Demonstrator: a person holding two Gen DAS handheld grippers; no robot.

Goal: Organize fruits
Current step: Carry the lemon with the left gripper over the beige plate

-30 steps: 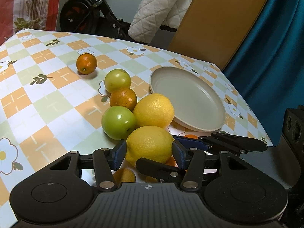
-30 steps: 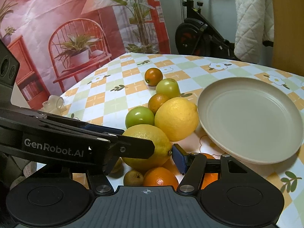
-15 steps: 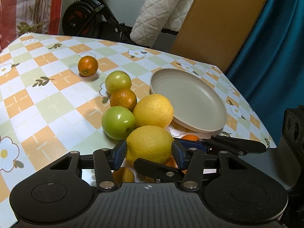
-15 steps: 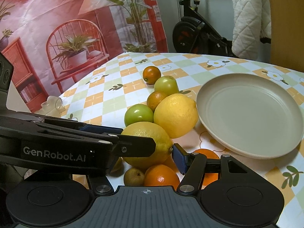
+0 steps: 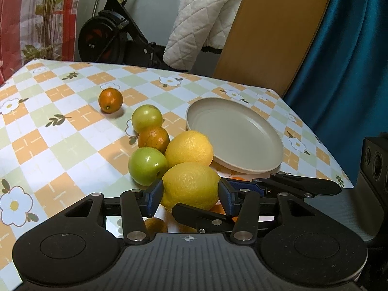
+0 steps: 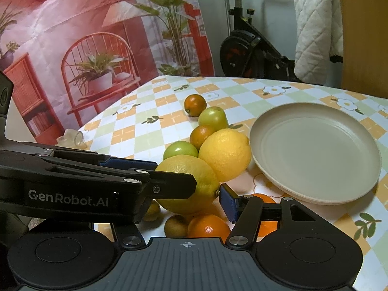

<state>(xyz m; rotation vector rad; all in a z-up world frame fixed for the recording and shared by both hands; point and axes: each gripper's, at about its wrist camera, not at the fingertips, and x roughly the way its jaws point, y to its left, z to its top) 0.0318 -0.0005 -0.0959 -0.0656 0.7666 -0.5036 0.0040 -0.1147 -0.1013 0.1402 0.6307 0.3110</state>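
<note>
I judged the lift needed a firm, even squeeze across the near lemon's (image 5: 191, 186) middle, raised slowly so it wouldn't roll out or knock the fruit around it. My left tongs (image 5: 190, 197) pinched that lemon, just short of the empty plate (image 5: 271, 165). My right tongs (image 6: 219, 191) stood part spread, one pad at its tip, pressing or not I couldn't tell.

An exercise bike (image 5: 109, 41) is standing behind the counter (image 5: 60, 145), a white quilted blanket (image 5: 203, 24) is hanging beside it (over something hidden), and a printed backdrop (image 6: 72, 36) and teal curtain (image 5: 344, 60) are flanking a wooden panel (image 5: 274, 29)
</note>
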